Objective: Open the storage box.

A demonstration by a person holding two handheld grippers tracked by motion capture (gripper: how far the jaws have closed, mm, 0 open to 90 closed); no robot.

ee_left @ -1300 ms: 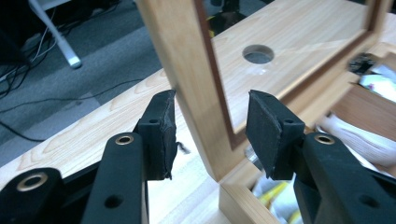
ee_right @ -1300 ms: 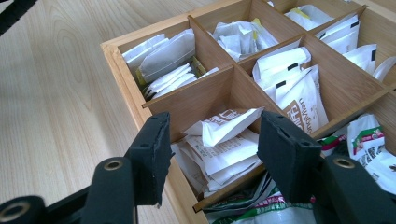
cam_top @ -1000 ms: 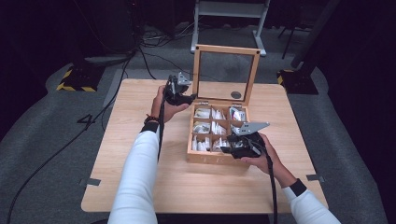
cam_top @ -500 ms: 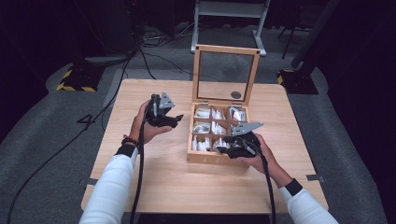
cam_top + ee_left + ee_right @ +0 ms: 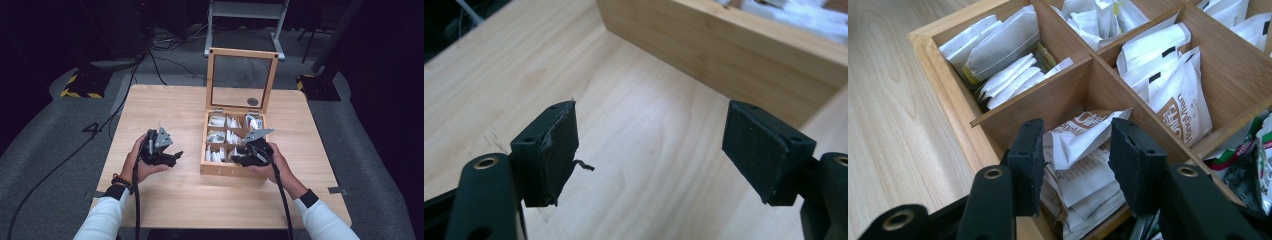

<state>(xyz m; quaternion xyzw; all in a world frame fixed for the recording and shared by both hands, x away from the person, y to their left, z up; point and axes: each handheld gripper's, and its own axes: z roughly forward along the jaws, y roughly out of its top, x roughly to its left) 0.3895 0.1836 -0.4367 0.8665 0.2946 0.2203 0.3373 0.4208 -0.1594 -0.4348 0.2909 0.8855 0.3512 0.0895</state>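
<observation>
A wooden tea box [image 5: 230, 170] with several compartments of sachets stands on the table, its glass lid [image 5: 242, 52] upright behind it. My right gripper [image 5: 239, 156] reaches into a front compartment. Its jaws have just been closing around a white sachet with brown lettering [image 5: 1083, 131], and my right gripper [image 5: 1075, 145] is still open, the pads close beside the sachet's edges. My left gripper [image 5: 177, 156] rests low over the table to the left of the box. Its jaws have just been opening, and my left gripper [image 5: 651, 145] is open with only bare wood between them.
The box's side wall [image 5: 724, 45] rises just ahead of the left jaws. Other compartments hold white sachets [image 5: 998, 50] and a few coloured ones [image 5: 1248, 160]. Cables trail from both grippers to the table's near edge. A black disc [image 5: 252, 101] lies behind the lid.
The left hand has swung from beside the box's back left corner down and toward the near left of the table, jaws opening. The right gripper stayed at the front compartment, jaws narrowing on the sachet.
</observation>
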